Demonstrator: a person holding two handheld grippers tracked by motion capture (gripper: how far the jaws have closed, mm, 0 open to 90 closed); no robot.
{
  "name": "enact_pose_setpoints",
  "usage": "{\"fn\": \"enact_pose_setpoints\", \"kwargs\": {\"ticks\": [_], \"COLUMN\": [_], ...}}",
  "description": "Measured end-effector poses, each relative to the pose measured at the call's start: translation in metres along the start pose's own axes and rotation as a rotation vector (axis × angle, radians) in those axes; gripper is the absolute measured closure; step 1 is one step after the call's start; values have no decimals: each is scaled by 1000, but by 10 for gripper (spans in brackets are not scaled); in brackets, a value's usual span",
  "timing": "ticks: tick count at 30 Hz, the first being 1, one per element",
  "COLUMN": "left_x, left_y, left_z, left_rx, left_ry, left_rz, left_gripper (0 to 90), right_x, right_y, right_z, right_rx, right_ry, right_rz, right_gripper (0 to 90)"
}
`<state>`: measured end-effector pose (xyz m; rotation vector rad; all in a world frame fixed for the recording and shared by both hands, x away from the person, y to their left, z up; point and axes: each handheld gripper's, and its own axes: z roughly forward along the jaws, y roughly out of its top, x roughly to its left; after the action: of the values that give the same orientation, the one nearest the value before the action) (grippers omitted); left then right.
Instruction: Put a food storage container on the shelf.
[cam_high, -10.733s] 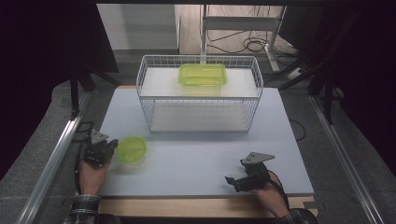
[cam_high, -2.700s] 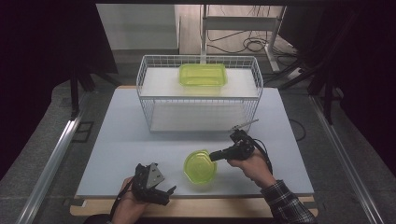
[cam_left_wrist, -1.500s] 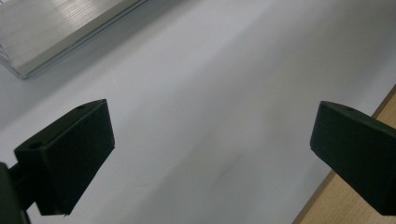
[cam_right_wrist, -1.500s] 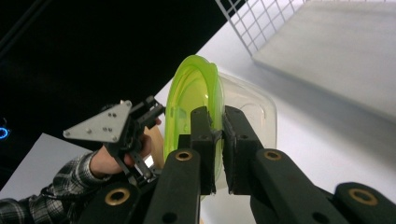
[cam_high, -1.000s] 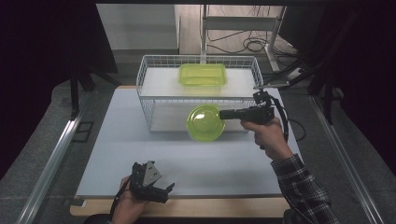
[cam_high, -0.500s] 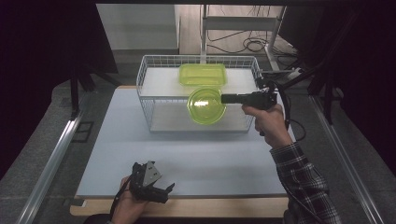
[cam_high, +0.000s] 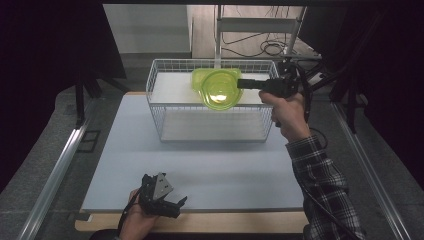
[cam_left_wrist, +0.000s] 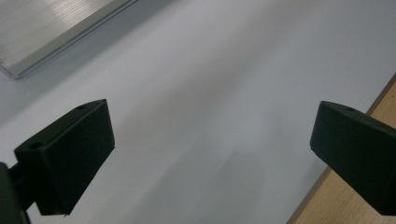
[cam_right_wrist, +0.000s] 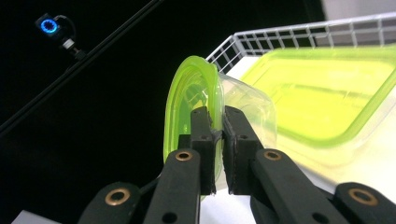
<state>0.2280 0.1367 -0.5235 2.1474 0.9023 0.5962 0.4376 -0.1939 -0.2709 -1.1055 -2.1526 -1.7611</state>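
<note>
Round bowl (cam_high: 218, 90) is clamped by its rim in the right claw (cam_right_wrist: 217, 135), held over the wire basket (cam_high: 210, 131), with the rectangular container (cam_right_wrist: 322, 93) just beyond. Lowering and release are left. Left claw (cam_high: 165, 202) is parked apart, empty, on the desk (cam_high: 220, 165).

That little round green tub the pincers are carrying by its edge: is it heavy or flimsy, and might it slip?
Probably light: the right gripper carries the round green tub on edge by a pinch on its rim alone. Its clear, thin-looking wall suggests it would flex if squeezed hard. The smooth plastic may be slippery, so with so little rim between the jaws it might swivel or slide.
</note>
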Motion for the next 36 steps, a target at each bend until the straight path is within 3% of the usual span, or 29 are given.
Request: {"fn": "enact_pose_setpoints", "kwargs": {"ticks": [10, 15, 21, 26, 36], "left_x": [1, 1, 0, -1, -2], "left_y": [-1, -1, -1, -1, -1], "left_z": [-1, -1, -1, -1, 1], "left_rx": [-1, -2, 0, 5, 14], "left_ry": [-6, -13, -17, -17, -25], "left_rz": [5, 2, 7, 11, 23], "left_gripper": [0, 0, 0, 0, 0], "right_x": [-6, -13, -18, -14, -23], "right_y": [24, 31, 35, 40, 41], "right_z": [23, 34, 40, 45, 53], "right_rx": [-47, -55, -69, -61, -56], "right_ry": [-63, -104, -121, -221, -325], "right_rz": [36, 49, 72, 26, 11], "right_gripper": [836, 836, 830, 804, 738]}}
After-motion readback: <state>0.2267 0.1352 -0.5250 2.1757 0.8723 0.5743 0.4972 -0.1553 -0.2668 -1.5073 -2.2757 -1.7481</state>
